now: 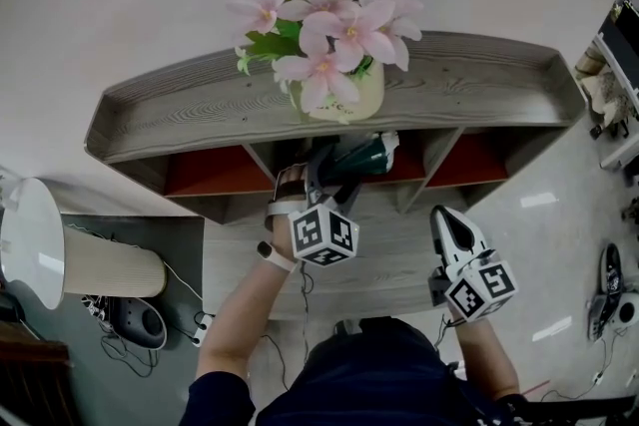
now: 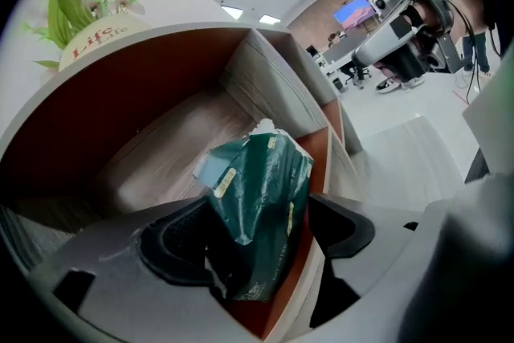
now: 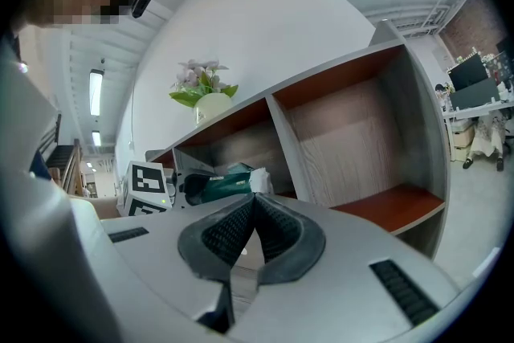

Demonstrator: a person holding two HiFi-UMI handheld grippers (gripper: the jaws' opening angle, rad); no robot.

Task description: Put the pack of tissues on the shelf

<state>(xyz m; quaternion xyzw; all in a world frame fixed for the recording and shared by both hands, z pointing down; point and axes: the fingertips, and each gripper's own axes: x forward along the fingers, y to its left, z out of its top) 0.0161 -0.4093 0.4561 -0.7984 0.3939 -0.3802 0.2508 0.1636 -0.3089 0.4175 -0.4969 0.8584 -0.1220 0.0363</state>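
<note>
My left claw [image 2: 265,233] is wide open around the pack of tissues [image 2: 261,189], so the pack can rest in the middle part of the shelf [image 1: 479,85]. My right claw [image 3: 250,233] is closed and empty.

Cream pot [image 1: 351,101] of pink flowers [image 1: 324,30] (red lettering), white lamp [image 1: 30,242] at left

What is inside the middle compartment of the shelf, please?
A green pack of tissues, between the open jaws of the left gripper. The compartment floor under the pack is covered, so I cannot tell whether the pack rests on it.
</note>
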